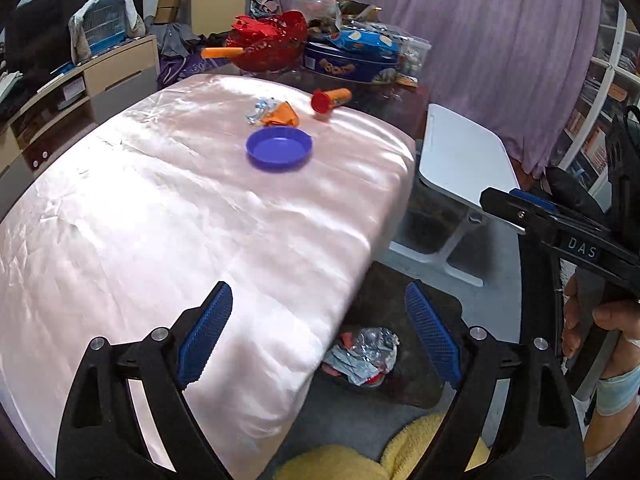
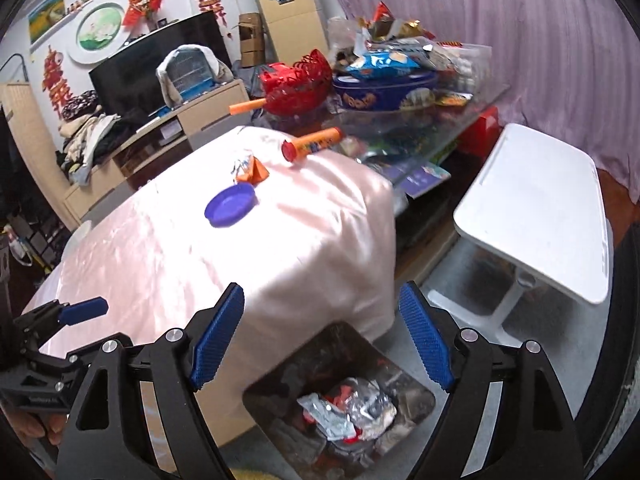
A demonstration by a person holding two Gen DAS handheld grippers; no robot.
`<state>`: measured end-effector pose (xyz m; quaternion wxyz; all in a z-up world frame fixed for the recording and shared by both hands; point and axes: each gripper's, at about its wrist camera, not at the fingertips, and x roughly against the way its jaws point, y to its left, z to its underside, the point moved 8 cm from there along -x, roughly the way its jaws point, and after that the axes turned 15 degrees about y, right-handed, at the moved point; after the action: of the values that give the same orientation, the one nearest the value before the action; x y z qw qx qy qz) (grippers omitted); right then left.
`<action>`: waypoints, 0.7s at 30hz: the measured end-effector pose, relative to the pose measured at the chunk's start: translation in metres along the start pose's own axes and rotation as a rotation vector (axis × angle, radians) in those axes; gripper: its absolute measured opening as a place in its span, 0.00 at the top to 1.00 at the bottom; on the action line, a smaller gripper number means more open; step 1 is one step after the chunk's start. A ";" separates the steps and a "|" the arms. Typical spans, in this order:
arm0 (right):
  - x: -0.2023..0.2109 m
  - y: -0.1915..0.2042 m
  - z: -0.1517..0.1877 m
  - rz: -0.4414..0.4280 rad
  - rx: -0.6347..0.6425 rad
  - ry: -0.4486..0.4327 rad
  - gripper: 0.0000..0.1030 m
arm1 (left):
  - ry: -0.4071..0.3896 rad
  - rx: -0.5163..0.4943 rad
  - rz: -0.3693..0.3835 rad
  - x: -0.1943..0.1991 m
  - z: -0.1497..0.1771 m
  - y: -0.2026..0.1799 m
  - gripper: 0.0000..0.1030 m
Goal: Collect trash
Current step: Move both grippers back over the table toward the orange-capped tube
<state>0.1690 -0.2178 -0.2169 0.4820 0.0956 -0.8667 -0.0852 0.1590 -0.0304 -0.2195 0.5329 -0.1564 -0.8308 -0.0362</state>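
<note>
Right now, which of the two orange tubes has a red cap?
The orange tube lying on the pink cloth beyond the blue plate. Its near end is red-capped; the other orange tube by the red basket shows none.

Blue plate point(image 1: 279, 148), glossy pink tablecloth point(image 1: 160, 208), orange tube point(image 1: 331, 99), silver wrappers point(image 2: 348, 408)

Both wrist views tilted down from above the table's near corner, right one nearer the bin point(image 2: 344, 408); shared: pink tablecloth point(image 1: 160, 220), blue dish point(image 1: 279, 148), bin.
</note>
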 end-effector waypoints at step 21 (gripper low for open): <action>-0.121 0.024 -0.186 -0.002 -0.068 0.033 0.26 | -0.034 -0.029 -0.063 -0.062 -0.185 0.075 0.39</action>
<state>0.3886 -0.1753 -0.2137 0.4991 0.0813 -0.8552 -0.1133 0.3666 -0.0148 -0.2040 0.5149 -0.1383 -0.8437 -0.0624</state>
